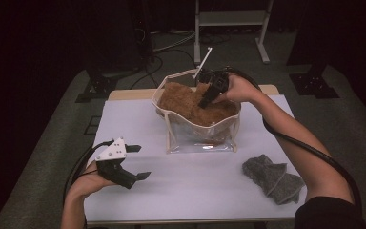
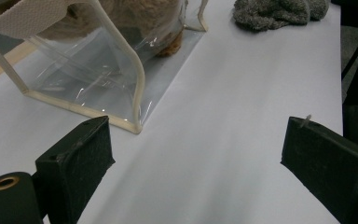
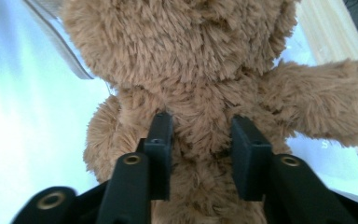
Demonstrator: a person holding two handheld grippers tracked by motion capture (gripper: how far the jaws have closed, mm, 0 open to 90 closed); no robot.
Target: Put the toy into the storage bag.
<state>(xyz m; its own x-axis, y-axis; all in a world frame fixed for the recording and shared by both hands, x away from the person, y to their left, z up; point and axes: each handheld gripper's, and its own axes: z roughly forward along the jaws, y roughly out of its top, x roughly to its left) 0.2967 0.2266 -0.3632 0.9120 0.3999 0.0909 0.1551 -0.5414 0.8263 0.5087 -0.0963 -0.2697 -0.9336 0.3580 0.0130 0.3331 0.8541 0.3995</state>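
A brown plush teddy bear [image 1: 186,102] lies in a clear plastic bag [image 1: 200,138] with cream piping at the table's far middle. My right gripper [image 1: 206,101] reaches down into the bag's open top. In the right gripper view its two black jaws [image 3: 200,154] pinch a ridge of the bear's fur [image 3: 191,60] between the pads. My left gripper [image 1: 143,162] hovers over the white table cover at the front left, jaws wide apart with nothing between them [image 2: 200,154]. The bag's near corner [image 2: 88,79] stands ahead of it.
A crumpled grey cloth [image 1: 272,179] lies at the front right of the white cover [image 1: 195,191]. A thin white stick [image 1: 202,62] rises from the bag's far rim. A metal stand [image 1: 231,19] sits on the floor behind the table.
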